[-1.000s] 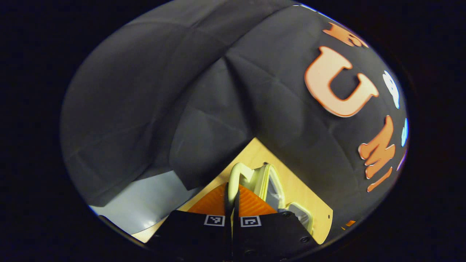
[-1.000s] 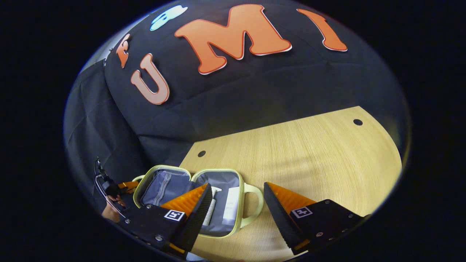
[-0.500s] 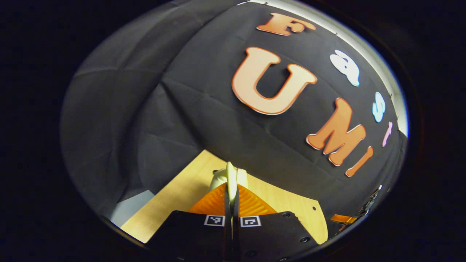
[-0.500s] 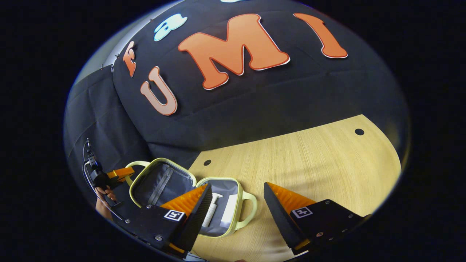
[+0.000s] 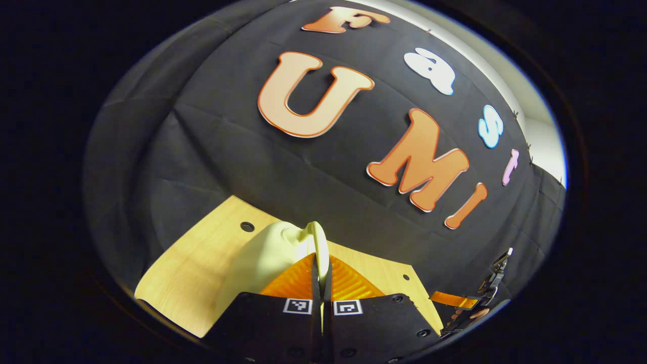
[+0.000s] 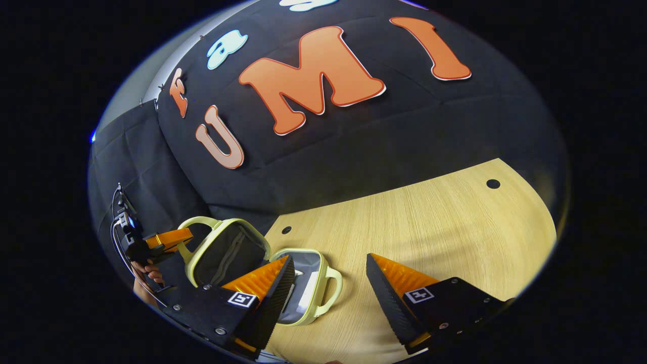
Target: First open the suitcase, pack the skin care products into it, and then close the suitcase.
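Observation:
A small pale-green suitcase (image 6: 303, 296) lies on the wooden table (image 6: 429, 217), its lid (image 6: 225, 250) raised partway over the base. White skin care products (image 6: 306, 296) lie inside the grey lining. In the left gripper view, my left gripper (image 5: 321, 263) is shut on the lid's pale handle (image 5: 317, 242), and the lid's outer shell (image 5: 263, 258) slopes down to the left of it. The right gripper view also shows that left gripper (image 6: 169, 237) on the lid's handle, held by a hand (image 6: 146, 273). My right gripper (image 6: 331, 283) stands open just in front of the suitcase, touching nothing.
The black cloth wall rises close behind the table. Small round holes (image 6: 493, 184) mark the tabletop near its far edge. Bare wood stretches to the right of the suitcase in the right gripper view.
My left gripper has swung the lid up from flat toward the base by its handle, turning as it went. The right gripper has stayed open in place.

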